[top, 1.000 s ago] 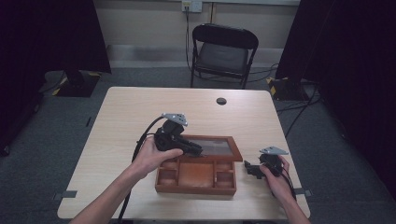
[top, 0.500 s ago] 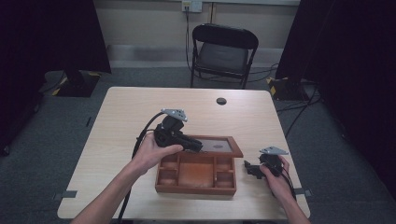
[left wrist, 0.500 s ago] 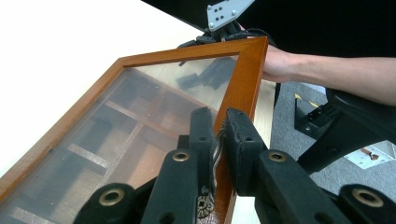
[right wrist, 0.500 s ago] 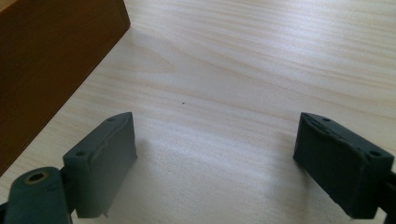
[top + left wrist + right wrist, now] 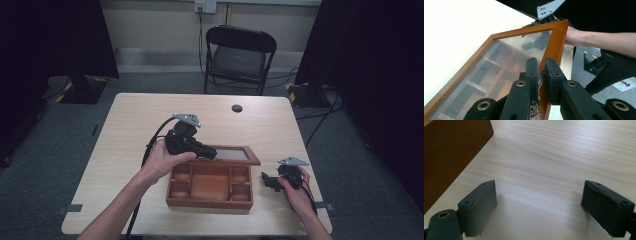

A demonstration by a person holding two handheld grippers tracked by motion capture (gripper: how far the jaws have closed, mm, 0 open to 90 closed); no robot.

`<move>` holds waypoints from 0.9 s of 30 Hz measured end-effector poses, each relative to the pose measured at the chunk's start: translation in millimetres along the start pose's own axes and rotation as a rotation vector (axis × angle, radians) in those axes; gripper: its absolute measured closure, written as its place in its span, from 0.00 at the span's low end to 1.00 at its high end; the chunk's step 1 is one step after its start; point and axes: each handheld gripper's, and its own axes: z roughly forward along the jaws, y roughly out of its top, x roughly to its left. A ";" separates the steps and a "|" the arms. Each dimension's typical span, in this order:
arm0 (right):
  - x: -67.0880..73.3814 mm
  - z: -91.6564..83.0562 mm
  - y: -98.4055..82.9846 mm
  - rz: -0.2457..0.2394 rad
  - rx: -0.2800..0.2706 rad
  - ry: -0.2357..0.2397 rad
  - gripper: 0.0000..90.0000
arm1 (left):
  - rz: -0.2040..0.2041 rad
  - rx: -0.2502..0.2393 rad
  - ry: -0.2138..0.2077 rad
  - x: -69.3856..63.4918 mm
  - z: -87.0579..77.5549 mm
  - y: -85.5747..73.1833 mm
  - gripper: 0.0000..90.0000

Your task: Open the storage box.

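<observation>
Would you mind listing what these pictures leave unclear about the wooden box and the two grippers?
- Latch on the lid: in the left gripper view, the left gripper covers most of it.
- Box compartments: too small in the high view and blurred behind the lid's glass to tell any contents.
- Right gripper: open over the table; the box is cut off at the left edge.

Folding chair (image 5: 240,55) behind table (image 5: 140,120)

Light wood table (image 5: 130,130): wooden compartment box (image 5: 210,187), small black disc (image 5: 237,108).
</observation>
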 end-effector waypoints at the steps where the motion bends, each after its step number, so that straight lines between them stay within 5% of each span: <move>1: 0.0 0.0 0.0 0.000 0.000 0.000 0.13 | 0.004 0.003 0.007 -0.5 -0.3 0.7 0.91; 27: 0.0 0.0 0.0 0.000 0.000 0.000 0.13 | -0.003 -0.018 0.005 6.0 -4.3 9.4 0.91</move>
